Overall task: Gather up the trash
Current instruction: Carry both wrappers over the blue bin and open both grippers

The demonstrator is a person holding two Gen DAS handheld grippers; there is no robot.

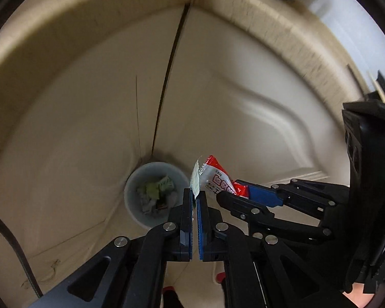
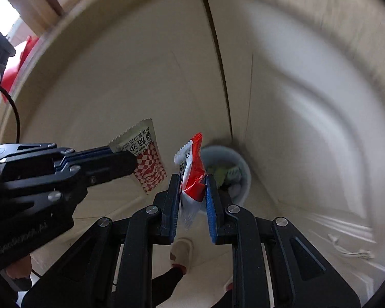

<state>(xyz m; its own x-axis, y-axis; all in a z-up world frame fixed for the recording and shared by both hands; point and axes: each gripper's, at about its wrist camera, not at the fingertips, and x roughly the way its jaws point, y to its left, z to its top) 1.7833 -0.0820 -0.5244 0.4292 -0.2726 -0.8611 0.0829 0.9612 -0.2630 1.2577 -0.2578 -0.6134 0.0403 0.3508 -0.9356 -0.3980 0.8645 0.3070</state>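
A pale grey trash bin (image 1: 134,192) with several crumpled wrappers inside stands on the floor below both grippers; it also shows in the right wrist view (image 2: 243,177). My left gripper (image 1: 195,195) is shut on a thin checkered sauce packet (image 1: 195,179), seen edge-on here and flat in the right wrist view (image 2: 146,164). My right gripper (image 2: 192,182) is shut on a red and white snack wrapper (image 2: 193,172), which also shows in the left wrist view (image 1: 218,177). Both packets hang above the floor beside the bin.
Cream cabinet doors (image 1: 243,102) with a dark vertical gap rise behind the bin. A table edge (image 1: 282,23) runs along the upper right. A slippered foot (image 2: 182,254) stands on the floor beneath my right gripper. A dark cable (image 1: 15,254) hangs at the left.
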